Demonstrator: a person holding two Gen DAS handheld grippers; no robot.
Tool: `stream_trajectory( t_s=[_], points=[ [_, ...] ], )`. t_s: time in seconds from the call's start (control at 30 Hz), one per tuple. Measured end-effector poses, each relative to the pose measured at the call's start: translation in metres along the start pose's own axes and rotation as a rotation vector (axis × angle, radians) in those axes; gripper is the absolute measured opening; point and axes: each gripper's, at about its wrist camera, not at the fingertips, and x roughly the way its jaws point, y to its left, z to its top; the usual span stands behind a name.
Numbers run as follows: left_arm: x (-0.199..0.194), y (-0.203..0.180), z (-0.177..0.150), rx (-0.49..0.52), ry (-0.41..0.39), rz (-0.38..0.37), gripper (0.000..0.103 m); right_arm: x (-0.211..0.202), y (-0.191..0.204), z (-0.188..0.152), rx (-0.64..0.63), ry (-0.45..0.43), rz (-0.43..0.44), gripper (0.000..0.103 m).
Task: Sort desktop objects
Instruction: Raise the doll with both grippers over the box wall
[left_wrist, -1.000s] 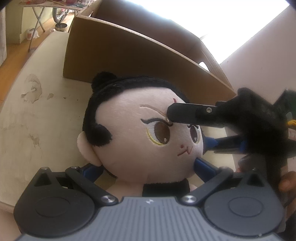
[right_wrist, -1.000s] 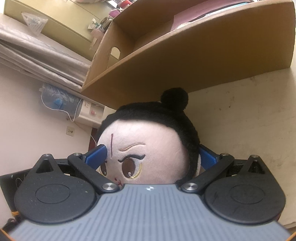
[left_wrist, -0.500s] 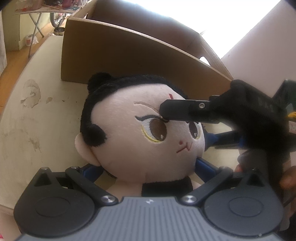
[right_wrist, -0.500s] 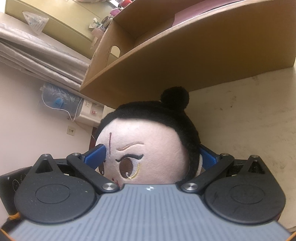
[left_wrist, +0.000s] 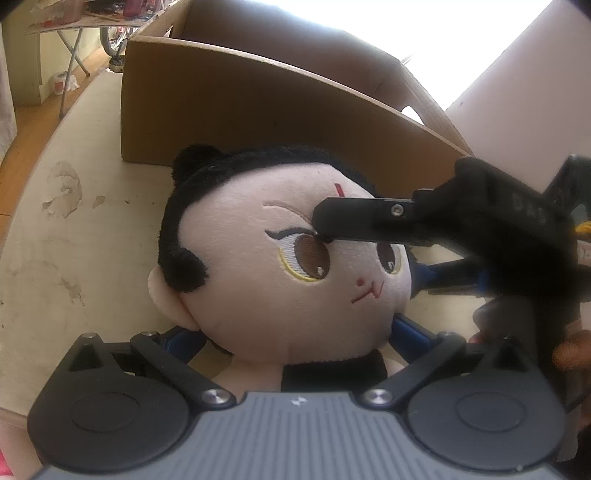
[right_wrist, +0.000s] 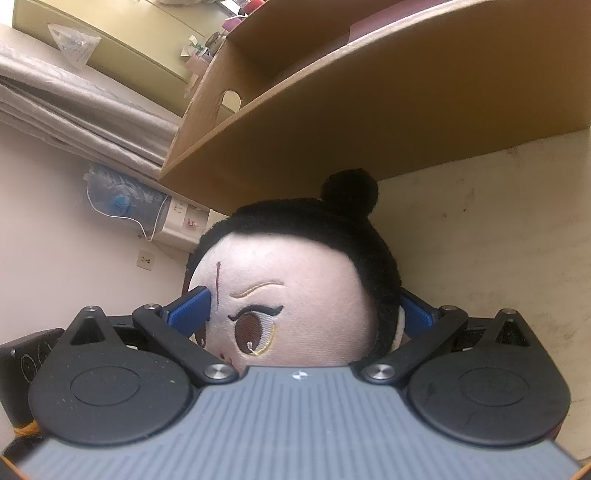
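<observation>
A plush doll with black hair and a big pale face lies on the cream table, in front of an open cardboard box. My right gripper is shut on the doll's head, one blue pad pressed to the forehead and the other behind the hair. In the left wrist view its black finger crosses the doll's brow. My left gripper stands wide, its blue fingers flanking the doll's neck below the chin. The doll's body is mostly hidden.
The cardboard box stands just behind the doll's head, its near wall tall and its inside mostly hidden. The stained tabletop stretches beside the doll. A wall with sockets lies past the table edge. A person's fingers hold the right gripper.
Both cameras have shifted slightly, and the box looks a little nearer. The doll keeps its place between both pairs of fingers. Neither gripper's opening has changed.
</observation>
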Motion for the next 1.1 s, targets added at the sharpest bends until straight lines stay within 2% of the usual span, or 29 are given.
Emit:
stream_trajectory(
  t_s=[0.5, 0.6, 0.63, 1.1],
  points=[
    [-0.005, 0.002, 0.007, 0.031, 0.013, 0.043, 0.103, 0.001, -0.006, -0.003, 0.026, -0.011, 0.043, 0.102],
    [-0.003, -0.001, 0.008, 0.037, 0.016, 0.051, 0.103, 0.0, -0.007, -0.004, 0.031, -0.016, 0.049, 0.102],
    [0.002, -0.012, 0.014, 0.038, 0.017, 0.054, 0.103, 0.0, -0.007, -0.004, 0.032, -0.017, 0.051, 0.102],
    [-0.01, -0.012, 0.019, 0.056, 0.012, 0.094, 0.103, -0.009, -0.006, -0.007, 0.038, -0.01, 0.076, 0.102]
  ],
)
